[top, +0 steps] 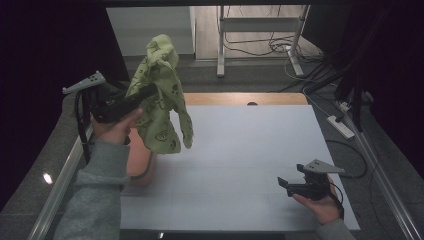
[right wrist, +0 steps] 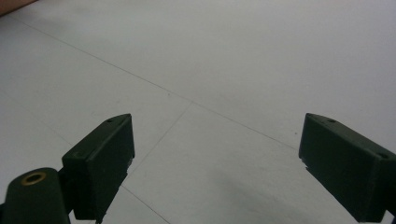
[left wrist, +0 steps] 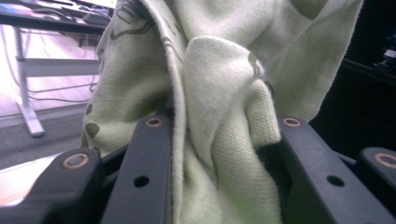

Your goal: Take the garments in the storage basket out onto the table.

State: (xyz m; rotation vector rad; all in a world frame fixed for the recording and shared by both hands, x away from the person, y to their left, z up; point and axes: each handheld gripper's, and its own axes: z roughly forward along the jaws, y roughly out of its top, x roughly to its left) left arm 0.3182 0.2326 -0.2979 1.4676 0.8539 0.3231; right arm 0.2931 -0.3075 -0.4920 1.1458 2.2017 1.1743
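1. White and bare, the bench (top: 240,160) lies under a dim room, with a metal stand (top: 260,40) and loose cables (top: 320,65) on the floor at twelve and one o'clock.
2. A pale green printed cloth (top: 162,95) hangs in the air over the bench's ten o'clock corner, bunched at the top and trailing down toward an orange container (top: 142,162) that stands below it.
3. The left tongs (top: 142,95) are clenched on a thick fold of that cloth; the left gripper view shows knit fabric (left wrist: 219,140) packed between both jaws.
4. The right tongs (top: 285,184) rest low at five o'clock, released, jaws wide with nothing between them, over bare bench (right wrist: 210,70).
5. Judging the step as lifting the cloth clear to spread it, the grip looks too bulky: several layers are caught. A better move would have the right tongs pinch a free hanging corner at six o'clock of the bundle, then draw the two holds apart.
6. Keep the hem from snagging the container's rim.
7. Hard to tell: where the cloth's true corners lie, what the container holds, and whether the hem touches it, since the fabric and a grey sleeve (top: 100,190) cover it.
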